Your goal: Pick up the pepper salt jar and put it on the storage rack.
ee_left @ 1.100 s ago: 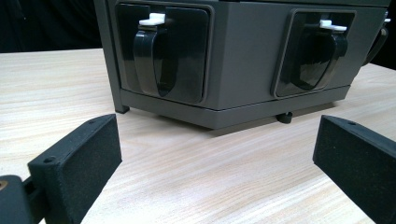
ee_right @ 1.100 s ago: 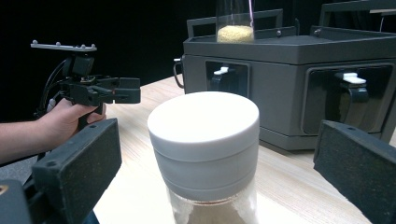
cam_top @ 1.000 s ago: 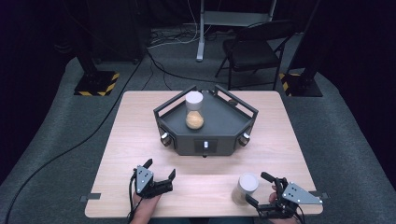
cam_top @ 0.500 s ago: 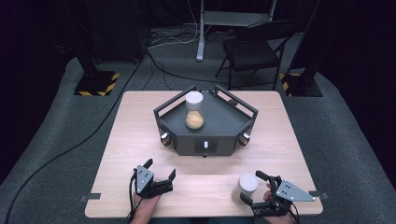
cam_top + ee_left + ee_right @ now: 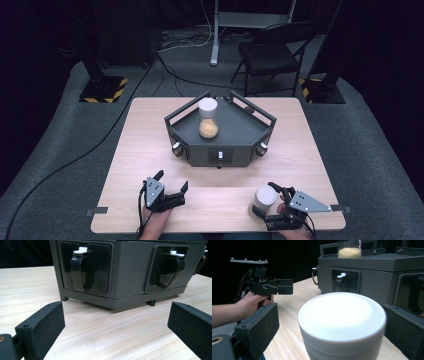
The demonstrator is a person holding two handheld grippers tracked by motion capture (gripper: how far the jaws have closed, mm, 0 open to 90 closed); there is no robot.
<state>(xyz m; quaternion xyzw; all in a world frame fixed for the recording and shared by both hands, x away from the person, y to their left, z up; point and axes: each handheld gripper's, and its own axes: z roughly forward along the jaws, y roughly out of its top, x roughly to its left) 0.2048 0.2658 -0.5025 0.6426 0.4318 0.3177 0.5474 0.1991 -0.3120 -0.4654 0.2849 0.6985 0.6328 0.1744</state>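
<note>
the right hand-held gripper is spread around the white cup, jaws not yet touching; it should be centred before closing. the left hand-held gripper is spread, empty.

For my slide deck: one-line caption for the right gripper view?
Open right hand-held gripper straddles a white cup before the grey tray unit.

Light wooden table, dark grey six-sided unit centred, white container near front edge

White cylindrical cup — upright, near the table's front edge.
</note>
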